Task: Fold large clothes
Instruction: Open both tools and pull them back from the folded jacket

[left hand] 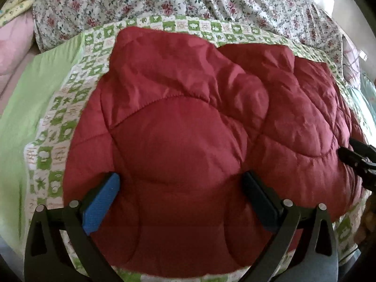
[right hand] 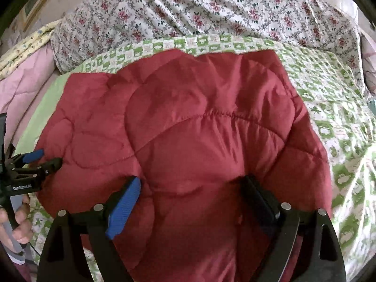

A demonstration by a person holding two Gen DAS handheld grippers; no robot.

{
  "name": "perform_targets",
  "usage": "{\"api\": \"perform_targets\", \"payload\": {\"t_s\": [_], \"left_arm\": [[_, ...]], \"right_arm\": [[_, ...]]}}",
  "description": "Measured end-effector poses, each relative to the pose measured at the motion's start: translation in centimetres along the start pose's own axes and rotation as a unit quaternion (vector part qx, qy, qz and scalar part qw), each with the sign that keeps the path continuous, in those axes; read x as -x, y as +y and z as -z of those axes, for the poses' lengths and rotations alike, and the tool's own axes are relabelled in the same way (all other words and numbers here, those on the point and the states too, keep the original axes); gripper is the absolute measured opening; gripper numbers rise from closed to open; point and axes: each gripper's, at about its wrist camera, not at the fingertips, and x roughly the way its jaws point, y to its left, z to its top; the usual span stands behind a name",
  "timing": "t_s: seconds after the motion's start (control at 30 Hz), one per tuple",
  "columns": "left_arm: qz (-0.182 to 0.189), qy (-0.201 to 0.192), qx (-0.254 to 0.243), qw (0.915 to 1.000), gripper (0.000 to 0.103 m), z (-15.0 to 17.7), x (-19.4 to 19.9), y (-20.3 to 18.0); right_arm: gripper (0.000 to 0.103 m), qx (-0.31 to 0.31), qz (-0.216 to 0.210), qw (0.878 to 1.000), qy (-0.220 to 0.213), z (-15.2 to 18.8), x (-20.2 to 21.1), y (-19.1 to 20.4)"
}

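A dark red quilted padded garment [left hand: 188, 129] lies bunched and folded on a bed; it also fills the right wrist view [right hand: 192, 129]. My left gripper [left hand: 181, 183] is open, its blue pad [left hand: 101, 204] and black pad wide apart over the garment's near part. My right gripper [right hand: 192, 185] is open too, with its fingers spread over the near edge of the garment. The right gripper's tip shows at the right edge of the left wrist view [left hand: 357, 157]. The left gripper shows at the left of the right wrist view [right hand: 44, 159], against the garment's left edge.
The garment rests on a green and white checked sheet [right hand: 329, 108]. A floral quilt [right hand: 211, 11] is heaped along the far side. Pink bedding [left hand: 14, 47] and a plain green sheet strip [left hand: 35, 89] lie at the left.
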Motion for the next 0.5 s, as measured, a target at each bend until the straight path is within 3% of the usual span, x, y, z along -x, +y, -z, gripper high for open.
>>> {"api": "perform_targets", "payload": {"t_s": [0.5], "left_arm": [[-0.022, 0.01, 0.002, 0.9997, 0.103, 6.3, 5.8, -1.0]], "right_arm": [[0.09, 0.021, -0.017, 1.0, -0.006, 5.8, 7.9, 2.9]]}}
